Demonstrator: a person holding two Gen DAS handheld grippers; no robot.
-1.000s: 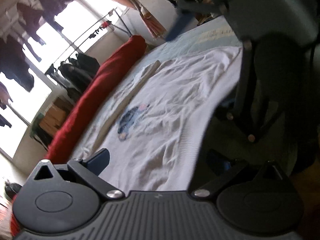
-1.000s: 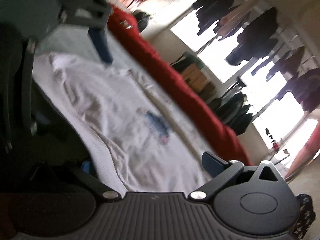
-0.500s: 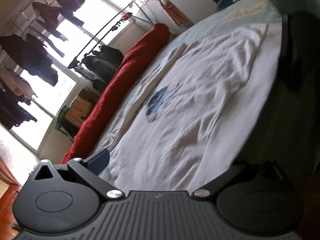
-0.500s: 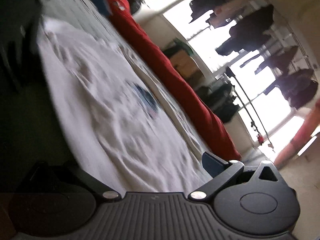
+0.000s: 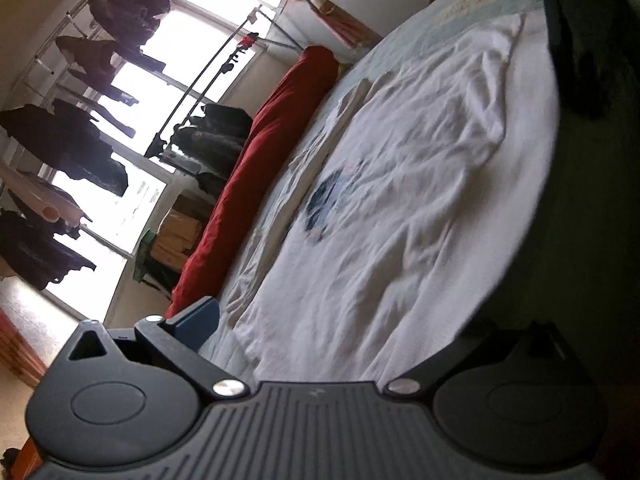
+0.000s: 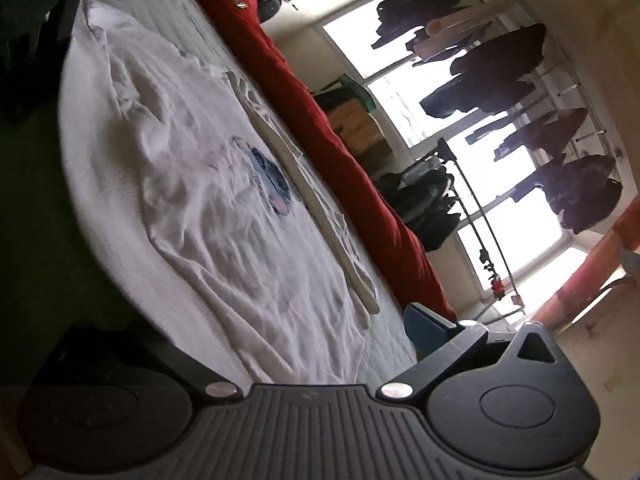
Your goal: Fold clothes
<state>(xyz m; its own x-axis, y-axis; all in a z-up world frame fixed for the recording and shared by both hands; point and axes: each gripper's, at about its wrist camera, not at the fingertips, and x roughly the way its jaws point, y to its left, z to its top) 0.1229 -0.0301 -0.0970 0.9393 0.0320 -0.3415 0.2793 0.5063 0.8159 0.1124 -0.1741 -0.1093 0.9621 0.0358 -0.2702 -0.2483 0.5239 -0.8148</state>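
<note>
White shirt (image 5: 400, 184) lies spread flat and rumpled on the pale bed cover (image 5: 460, 16), front up; blue print (image 5: 324, 200) near mid-chest. No fold line visible across the body in either view; the cloth is creased all over, with a loose ridge running lengthwise.

Left gripper (image 5: 340, 320): jaws spread wide, nothing between them. Blue finger (image 5: 200, 320) at 9 o'clock of the gap, just off the shirt's near corner; the far finger sits in deep shadow at 3 o'clock. Shirt edge lies at 12 o'clock from the gap, close.

Right gripper (image 6: 300, 344): also spread, empty. Its blue finger (image 6: 424, 332) at 3 o'clock, beside the shirt's other near corner. Ribbed hem (image 6: 132, 240) runs along the bed's dark edge toward 11 o'clock.

A flat, pale folded piece (image 6: 320, 216) lies just beyond the shirt, between it and the red bolster (image 5: 256, 184). Dark clothes hang on a rack (image 6: 520, 92) at the window.

Judgement: the step in hand looks like lining up at opposite ends of the near edge for a two-handed grasp. Whether this is a smoothing pause or the approach, I cannot tell. A next move would need each pair of jaws to close on a single edge of cloth, both at matching points, so the lift stays square.
</note>
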